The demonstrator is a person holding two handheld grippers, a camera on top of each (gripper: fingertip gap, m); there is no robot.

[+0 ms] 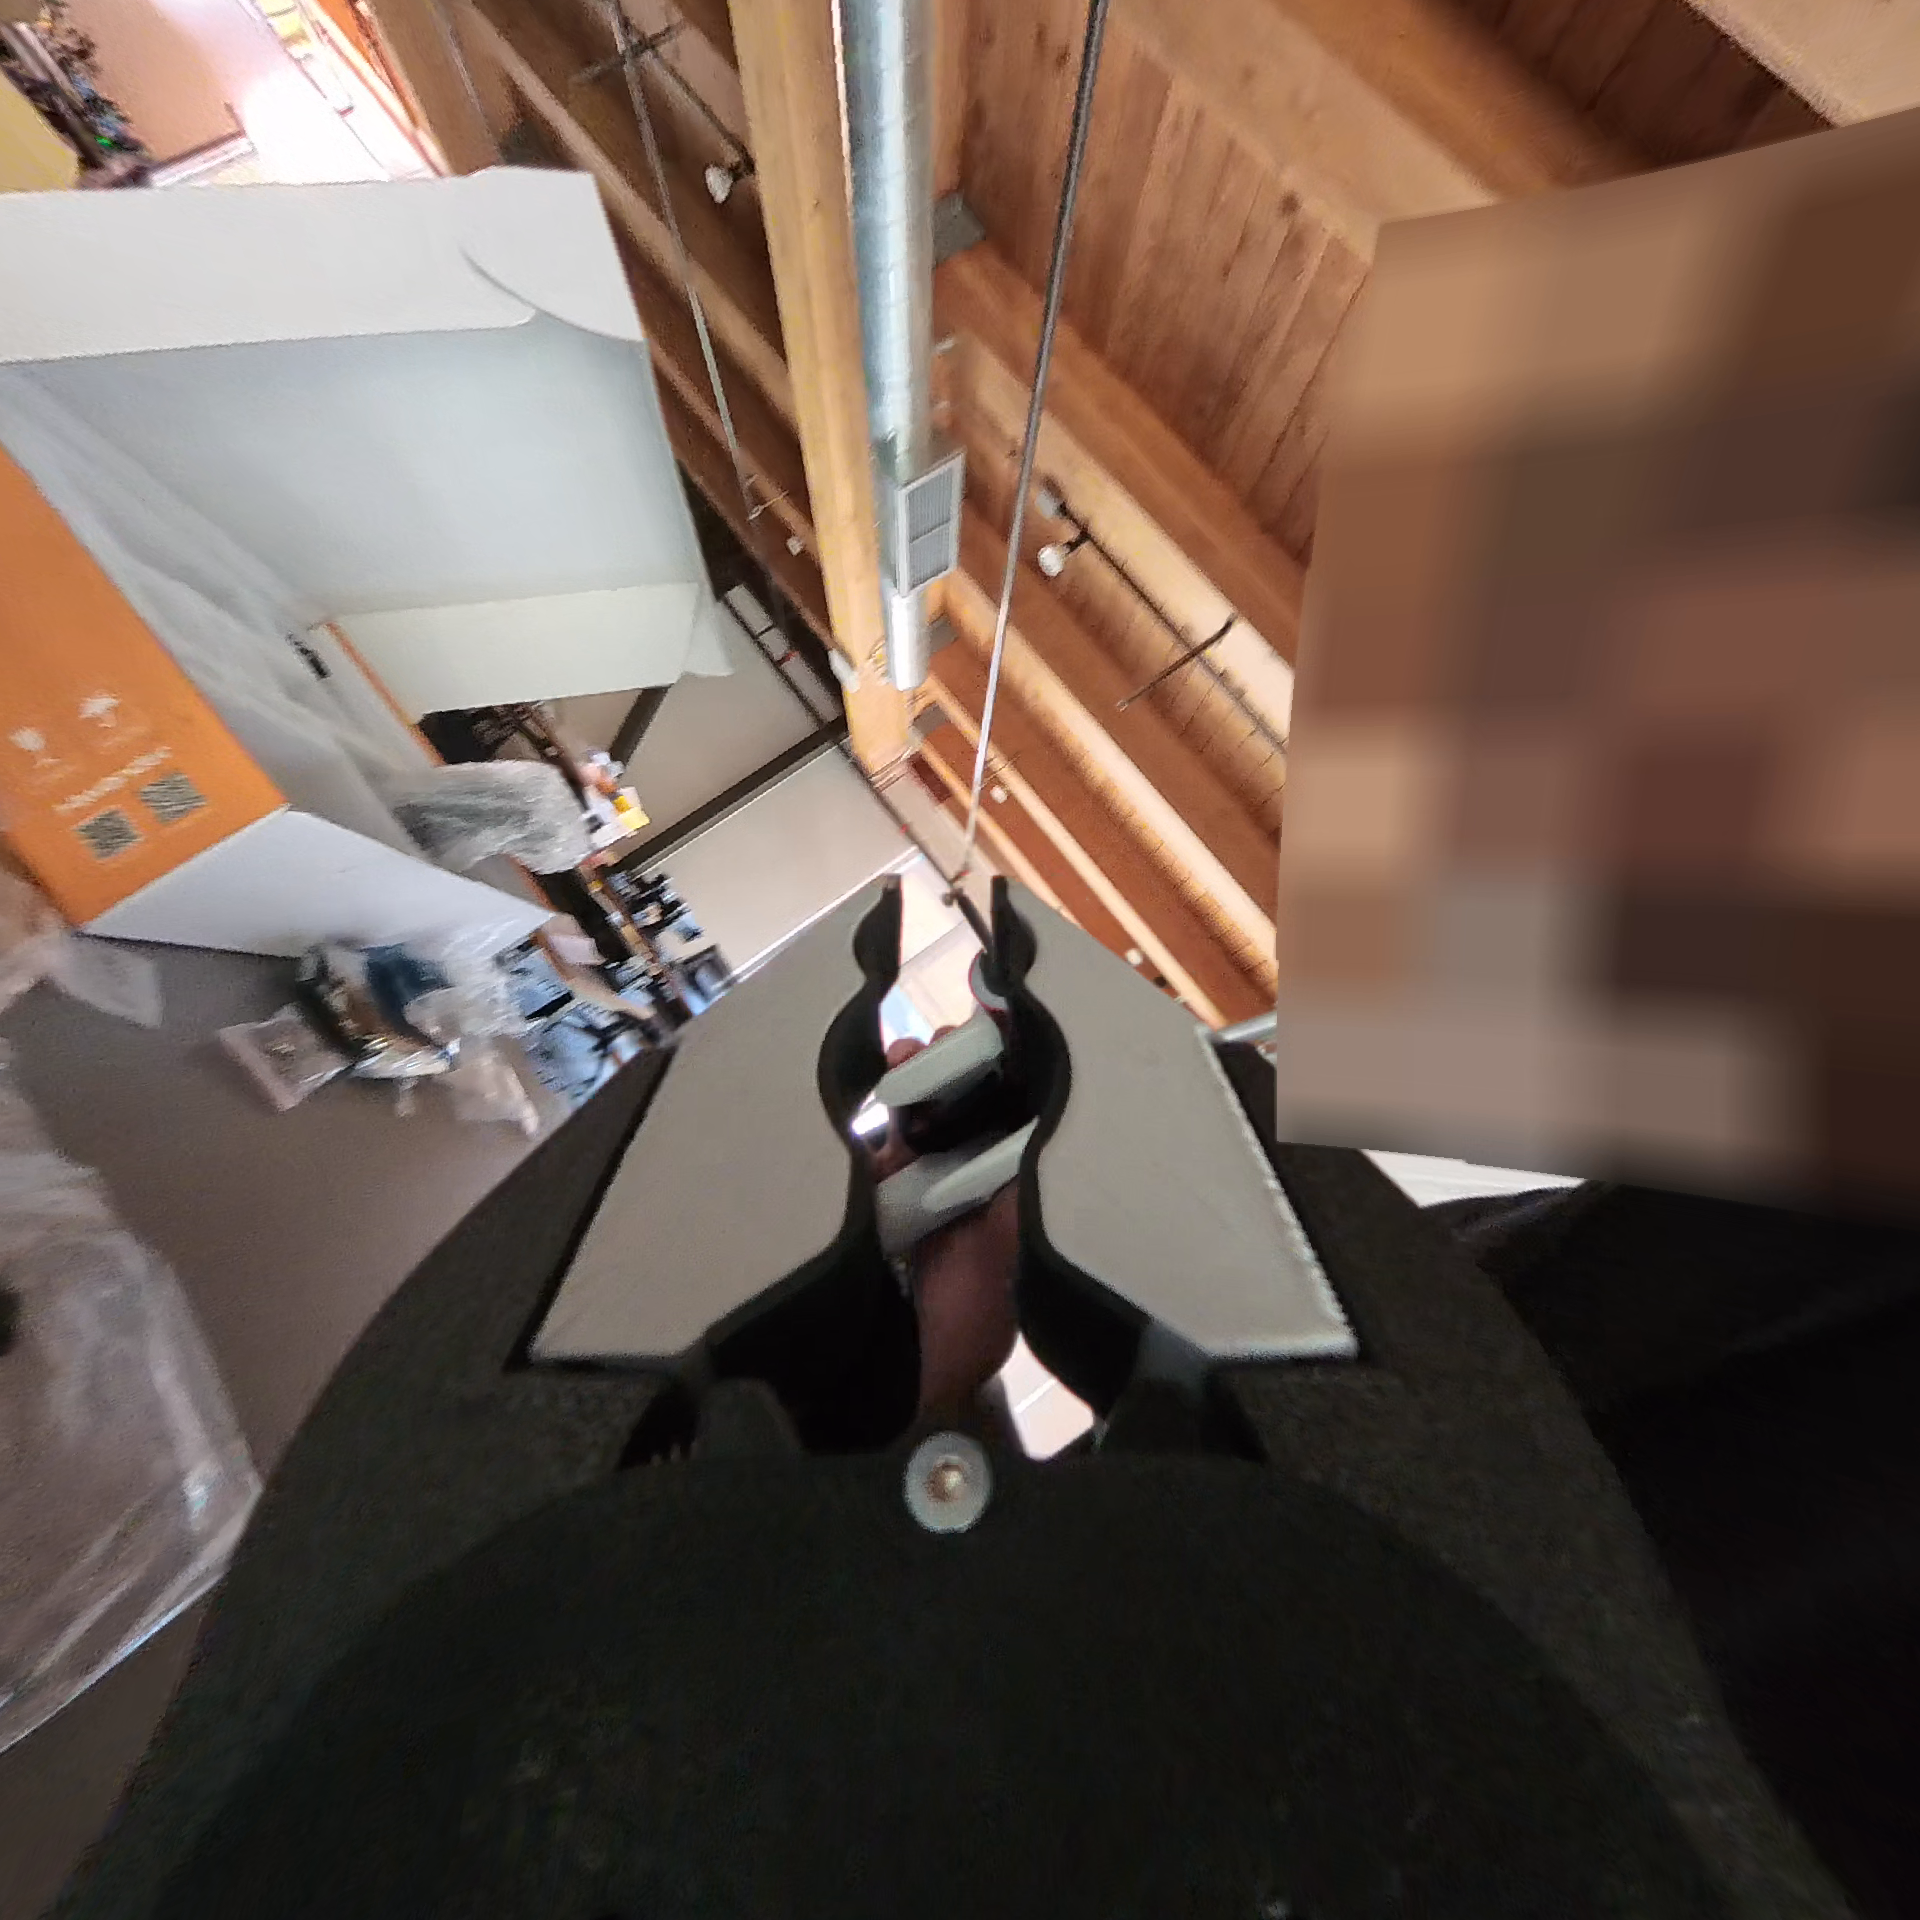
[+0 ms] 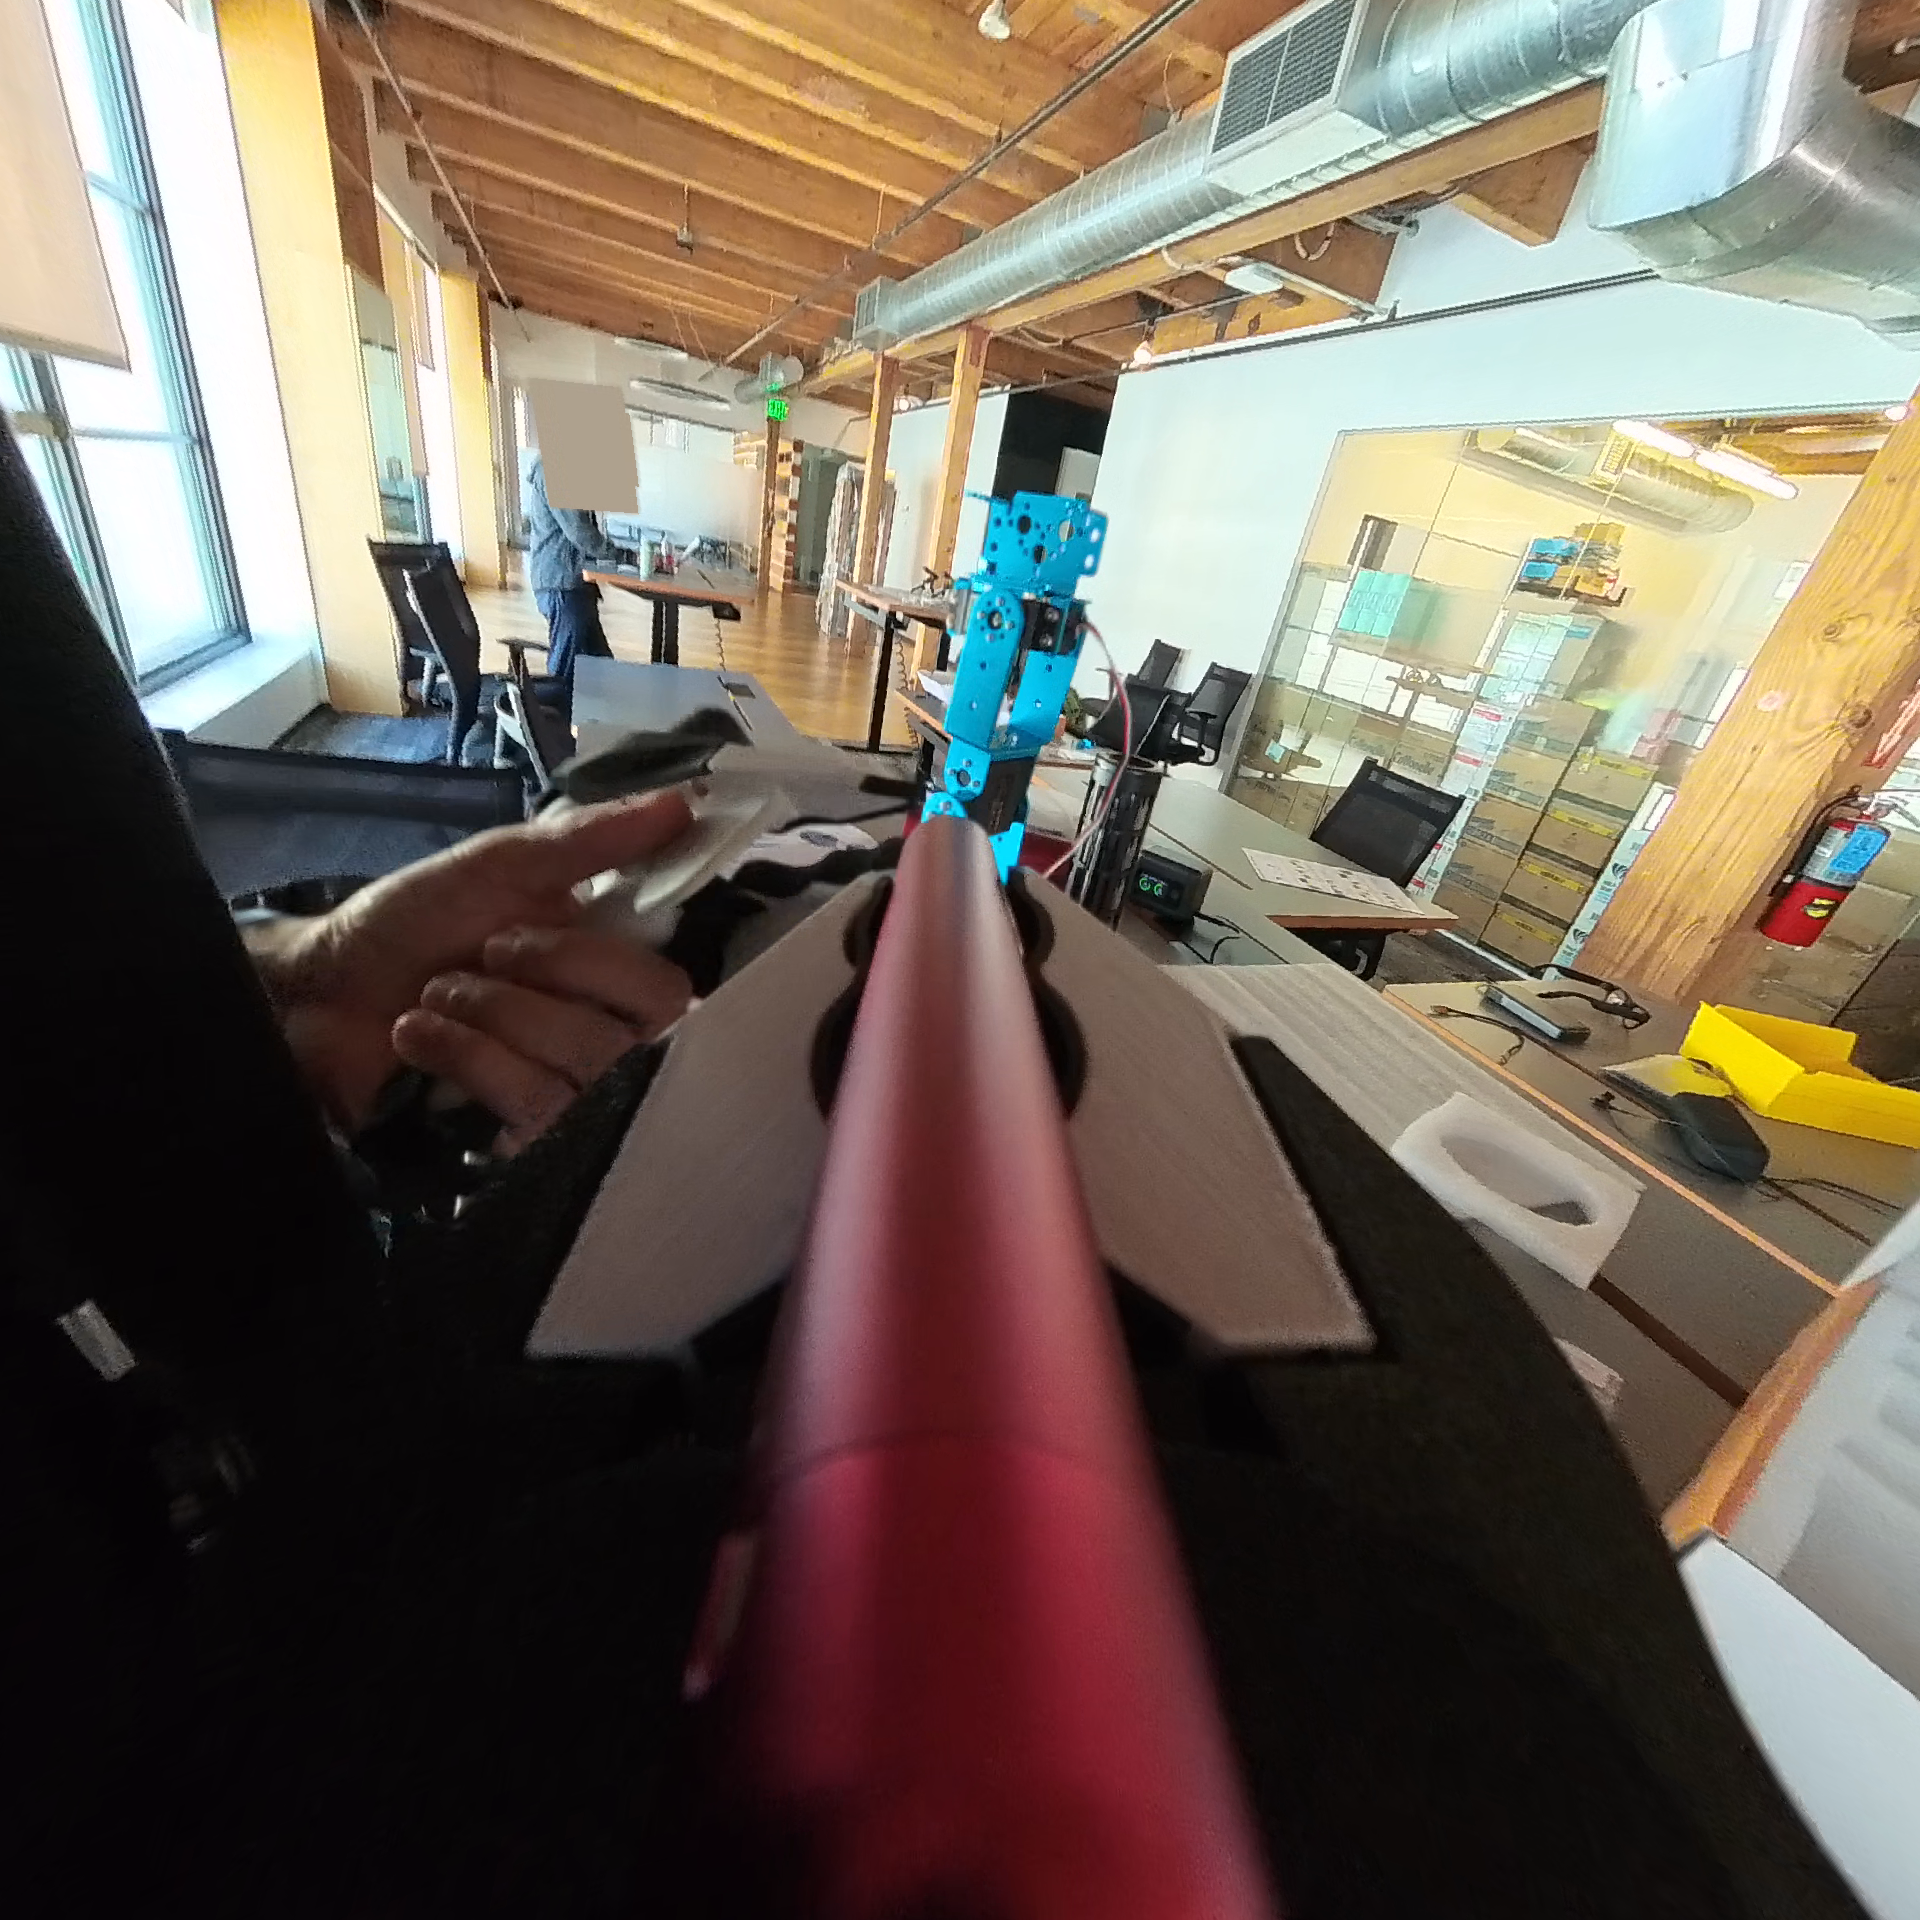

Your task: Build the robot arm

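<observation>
A: Left wrist cam? 
B: Tilted up and rolled, facing wooden ceiling (image 1: 1143, 312) and duct (image 1: 883, 312); own fingers fill btm.
A: Right wrist cam?
B: Roughly level, looks across office desks; red tube (image 2: 935, 1195) v. close, runs down centre. Both views share beamed ceiling and ductwork.

A tube (image 2: 940, 1195) lies between the fingers of the right gripper (image 2: 951, 883) and runs forward along them. A hand (image 2: 468, 987) is left of the tube. A small robot arm (image 2: 1013, 665) stands before its far end. A tray (image 2: 1797, 1060) sits on a desk (image 2: 1558, 1049) to the right.
</observation>
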